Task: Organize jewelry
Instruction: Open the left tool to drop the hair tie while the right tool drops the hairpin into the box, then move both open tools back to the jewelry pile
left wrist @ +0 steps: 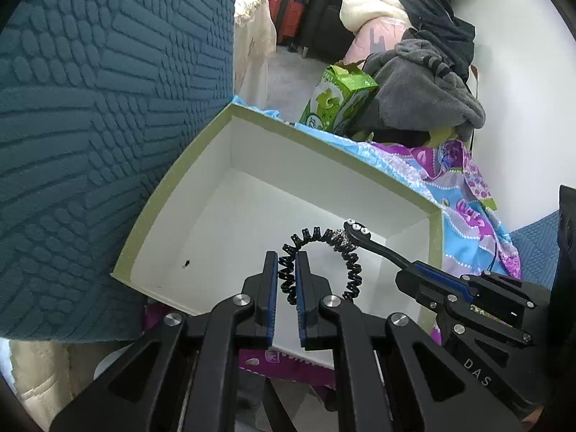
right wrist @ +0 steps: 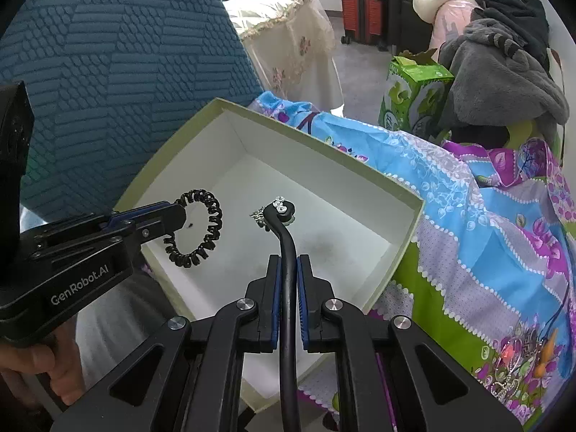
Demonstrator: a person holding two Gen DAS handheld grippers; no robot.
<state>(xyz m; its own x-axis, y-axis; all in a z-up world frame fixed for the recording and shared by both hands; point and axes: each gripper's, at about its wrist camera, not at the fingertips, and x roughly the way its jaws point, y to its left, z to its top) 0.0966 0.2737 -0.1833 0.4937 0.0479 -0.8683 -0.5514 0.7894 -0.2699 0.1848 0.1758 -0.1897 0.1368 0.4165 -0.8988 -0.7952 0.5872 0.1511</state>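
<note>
My left gripper (left wrist: 287, 277) is shut on a black spiral coil bracelet (left wrist: 324, 252) and holds it above the open white box with a green rim (left wrist: 144, 230). In the right wrist view the left gripper (right wrist: 172, 216) comes in from the left with the coil bracelet (right wrist: 201, 232) hanging over the box (right wrist: 324, 158). My right gripper (right wrist: 287, 280) is shut on a black curved hair clip with small stones at its tip (right wrist: 284, 230), held over the box. The right gripper (left wrist: 424, 270) and the clip (left wrist: 360, 235) also show in the left wrist view.
A teal textured cushion (left wrist: 100, 108) stands against the box's left side. A colourful floral cloth (right wrist: 486, 216) lies under and right of the box, with more jewellery (right wrist: 518, 352) on it at lower right. A green carton (right wrist: 414, 90) and piled clothes (right wrist: 504, 72) are behind.
</note>
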